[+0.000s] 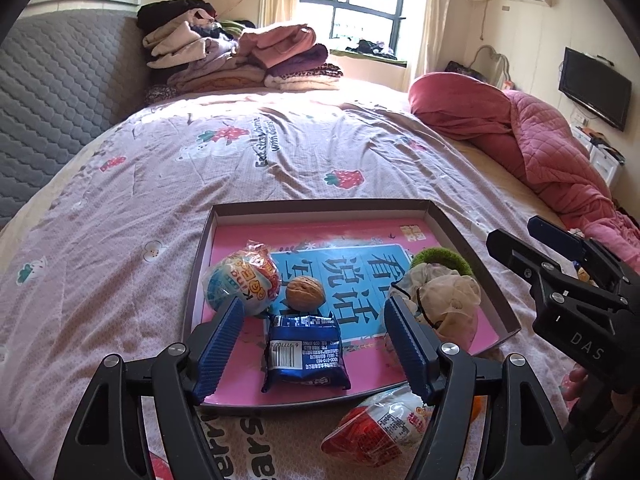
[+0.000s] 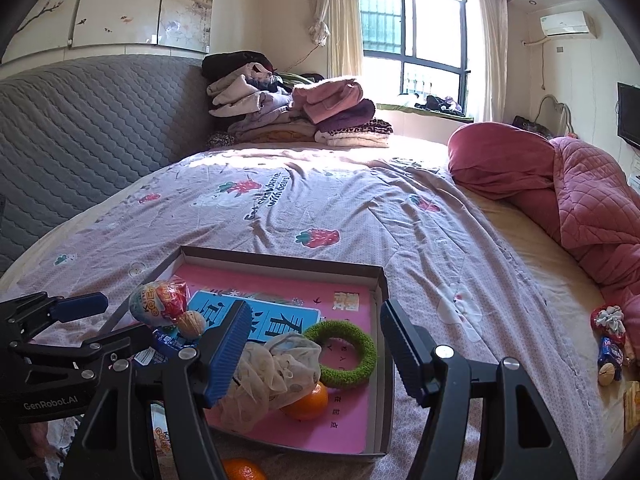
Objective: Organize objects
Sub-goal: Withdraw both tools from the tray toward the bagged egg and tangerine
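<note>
Beyond my work area I see a clothes pile (image 2: 296, 108) by the grey headboard (image 2: 92, 120), a pink quilt (image 2: 580, 196) bunched right, a window (image 2: 414, 40), and a wall TV (image 1: 594, 88).

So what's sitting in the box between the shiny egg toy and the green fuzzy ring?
A walnut sits right beside the egg toy, then the bare blue card, then a bunched pale cloth against the green ring. The left wrist view shows it best.
</note>
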Demonstrator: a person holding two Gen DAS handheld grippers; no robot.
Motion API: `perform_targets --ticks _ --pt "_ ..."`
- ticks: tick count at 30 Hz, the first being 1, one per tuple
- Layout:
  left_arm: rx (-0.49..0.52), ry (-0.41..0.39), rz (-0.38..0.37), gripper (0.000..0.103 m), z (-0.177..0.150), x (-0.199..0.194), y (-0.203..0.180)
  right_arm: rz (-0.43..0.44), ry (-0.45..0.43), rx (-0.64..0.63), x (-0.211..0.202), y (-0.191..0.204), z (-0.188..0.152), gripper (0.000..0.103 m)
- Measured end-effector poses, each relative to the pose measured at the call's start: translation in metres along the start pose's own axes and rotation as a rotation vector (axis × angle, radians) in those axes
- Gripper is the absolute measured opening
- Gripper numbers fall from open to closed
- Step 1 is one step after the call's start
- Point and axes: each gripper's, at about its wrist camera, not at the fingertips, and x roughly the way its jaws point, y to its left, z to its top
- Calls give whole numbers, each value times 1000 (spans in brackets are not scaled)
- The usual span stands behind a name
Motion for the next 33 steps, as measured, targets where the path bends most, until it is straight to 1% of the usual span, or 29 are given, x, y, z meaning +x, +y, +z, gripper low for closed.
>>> perform_targets --ticks 19,24,33 --pt "25 -56 37 75 -4 -45 -8 49 -63 0 -44 11 8 66" --pt "22 -59 37 75 -10 -55 -9 61 -75 7 -58 13 6 66" --pt "14 -49 27 75 -22 -68 -8 54 -89 5 -78 16 -3 66"
